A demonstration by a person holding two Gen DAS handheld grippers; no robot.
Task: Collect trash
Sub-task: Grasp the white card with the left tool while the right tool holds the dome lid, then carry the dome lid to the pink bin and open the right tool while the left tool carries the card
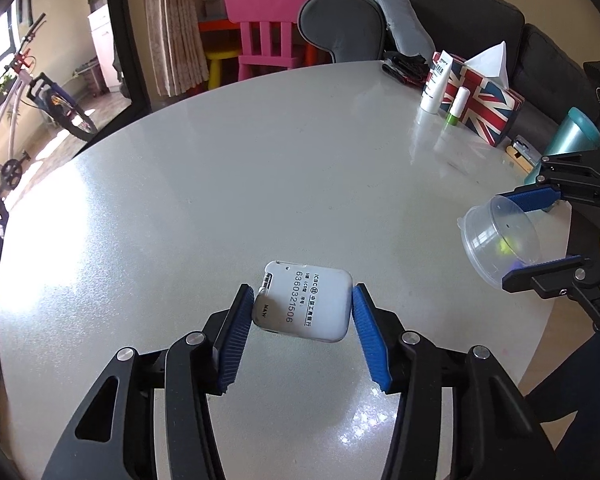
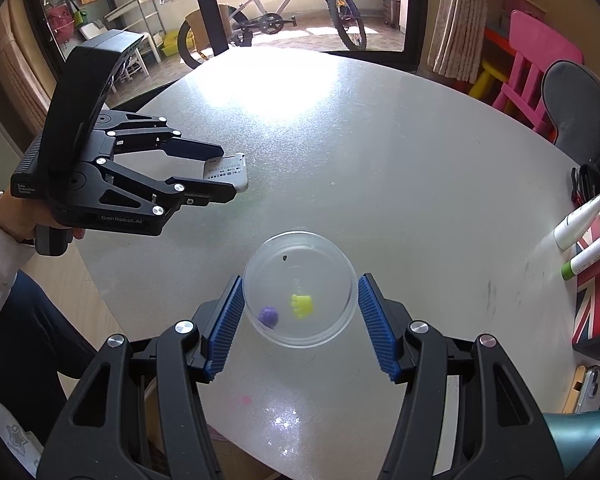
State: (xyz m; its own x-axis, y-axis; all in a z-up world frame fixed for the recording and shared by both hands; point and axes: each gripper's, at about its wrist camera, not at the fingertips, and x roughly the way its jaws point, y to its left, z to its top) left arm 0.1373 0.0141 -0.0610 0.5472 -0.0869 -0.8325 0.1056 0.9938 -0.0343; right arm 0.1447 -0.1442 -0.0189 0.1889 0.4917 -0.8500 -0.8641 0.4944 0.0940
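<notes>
Claws both tilted steeply down over the grey bench (image 1: 228, 168): left claw (image 1: 302, 308) pinched a white card-like device (image 1: 304, 300) clear of the surface, while right claw (image 2: 300, 304) clamped a clear plastic cup (image 2: 300, 288) holding two small scraps.

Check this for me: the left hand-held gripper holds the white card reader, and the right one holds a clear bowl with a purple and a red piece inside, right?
One slip: the second piece is yellow, not red, beside the purple piece. The right wrist view shows it. The rest stands: the left hand-held gripper holds the card reader, the right hand-held gripper the clear bowl.
</notes>
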